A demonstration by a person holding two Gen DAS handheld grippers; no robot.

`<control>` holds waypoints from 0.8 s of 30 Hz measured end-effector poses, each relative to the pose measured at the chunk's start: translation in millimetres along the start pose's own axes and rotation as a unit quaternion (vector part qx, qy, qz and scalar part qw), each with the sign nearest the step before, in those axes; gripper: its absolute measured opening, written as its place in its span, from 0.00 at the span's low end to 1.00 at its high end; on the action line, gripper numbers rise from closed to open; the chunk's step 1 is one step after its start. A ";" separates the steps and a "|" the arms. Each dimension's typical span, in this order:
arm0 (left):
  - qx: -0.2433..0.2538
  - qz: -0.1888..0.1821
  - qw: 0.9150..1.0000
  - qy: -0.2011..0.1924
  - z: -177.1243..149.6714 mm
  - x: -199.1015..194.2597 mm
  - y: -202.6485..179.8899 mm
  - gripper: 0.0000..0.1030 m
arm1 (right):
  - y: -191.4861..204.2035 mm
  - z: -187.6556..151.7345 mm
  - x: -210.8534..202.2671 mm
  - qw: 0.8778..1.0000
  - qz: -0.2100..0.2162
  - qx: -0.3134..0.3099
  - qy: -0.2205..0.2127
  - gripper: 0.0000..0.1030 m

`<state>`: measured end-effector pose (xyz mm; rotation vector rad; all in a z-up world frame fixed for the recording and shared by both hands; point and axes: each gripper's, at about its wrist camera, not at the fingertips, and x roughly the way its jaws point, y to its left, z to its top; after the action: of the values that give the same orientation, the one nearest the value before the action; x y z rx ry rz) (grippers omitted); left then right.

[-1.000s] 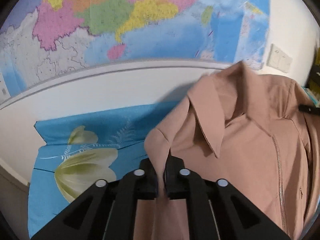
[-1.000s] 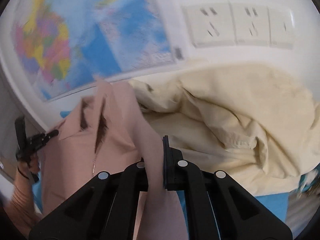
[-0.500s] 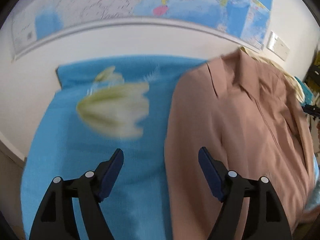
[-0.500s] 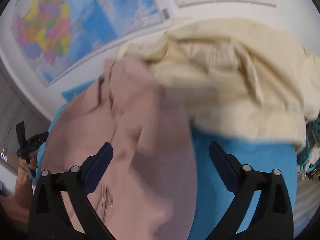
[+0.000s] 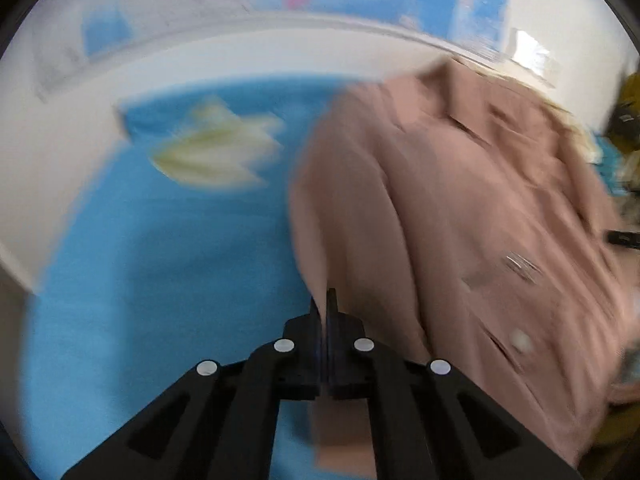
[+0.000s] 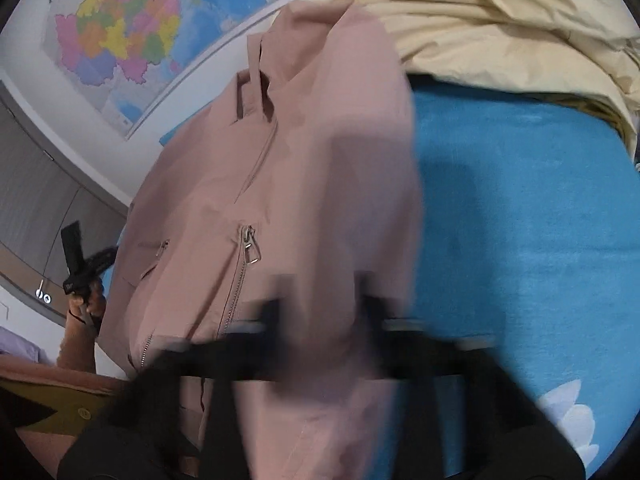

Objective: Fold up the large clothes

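A dusty-pink zip jacket (image 5: 460, 200) lies front-up on a blue flowered bedsheet (image 5: 160, 280), collar toward the wall. My left gripper (image 5: 324, 300) is at the jacket's left edge, its jaws closing tight with a fold of the pink cloth pinched between them. In the right wrist view the same jacket (image 6: 280, 160) fills the middle, its zip pulls showing. My right gripper (image 6: 324, 312) is smeared by motion, its jaws closing around a bulge of pink cloth at the jacket's right side. The left gripper (image 6: 80, 264) also shows there, held by a hand at the far left.
A crumpled cream garment (image 6: 500, 20) is heaped at the back right, against the wall. A coloured map (image 6: 120, 32) hangs on the white wall behind the bed. Bare blue sheet (image 6: 520, 220) stretches right of the jacket, and a pale flower print (image 5: 216, 152) lies left of it.
Both grippers held the jacket up, opened wide and let it drop flat on the sheet. They then came down and closed on its left and right edges.
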<state>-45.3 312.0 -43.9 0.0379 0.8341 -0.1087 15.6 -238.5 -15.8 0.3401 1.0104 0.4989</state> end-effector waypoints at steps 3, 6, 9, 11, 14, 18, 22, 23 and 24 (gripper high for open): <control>-0.034 0.060 0.997 -0.034 30.6 -24.0 27.1 0.01 | -7.6 16.4 -29.8 0.999 -0.023 0.006 -0.047 0.03; -0.054 0.196 0.978 -0.044 55.0 -32.9 49.1 0.04 | -36.2 33.2 -56.5 0.994 -0.037 0.049 -0.095 0.03; -0.034 0.310 0.950 0.009 58.5 -9.3 50.5 0.36 | -68.0 42.0 -55.2 0.987 -0.098 0.086 -0.099 0.17; -0.053 0.245 0.968 0.016 48.6 -3.4 46.9 0.39 | -81.3 42.2 -46.9 0.979 -0.145 0.108 -0.089 0.52; -0.049 0.128 0.991 0.009 28.6 -7.4 27.5 0.53 | -76.7 38.1 -51.0 0.973 -0.171 0.119 -0.099 0.64; -0.036 0.002 0.999 0.001 1.5 -18.0 -0.5 0.58 | -8.5 27.4 -76.7 0.981 -0.126 0.022 -0.146 0.72; 0.001 -0.051 0.999 -0.012 -13.6 -20.9 -35.6 0.63 | 56.2 9.1 -42.3 0.991 -0.068 -0.092 -0.074 0.75; 0.002 -0.061 0.998 -0.012 -13.5 -18.7 -41.2 0.66 | 62.5 4.7 -24.4 0.992 -0.063 -0.099 -0.045 0.74; 0.002 -0.071 0.997 -0.008 -12.4 -14.1 -47.0 0.66 | 62.8 0.9 -7.5 0.993 -0.063 -0.097 -0.021 0.72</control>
<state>-69.1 267.4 -41.3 -0.0190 0.8199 -0.2437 -1.8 -190.0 20.8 0.1125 0.9284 0.4696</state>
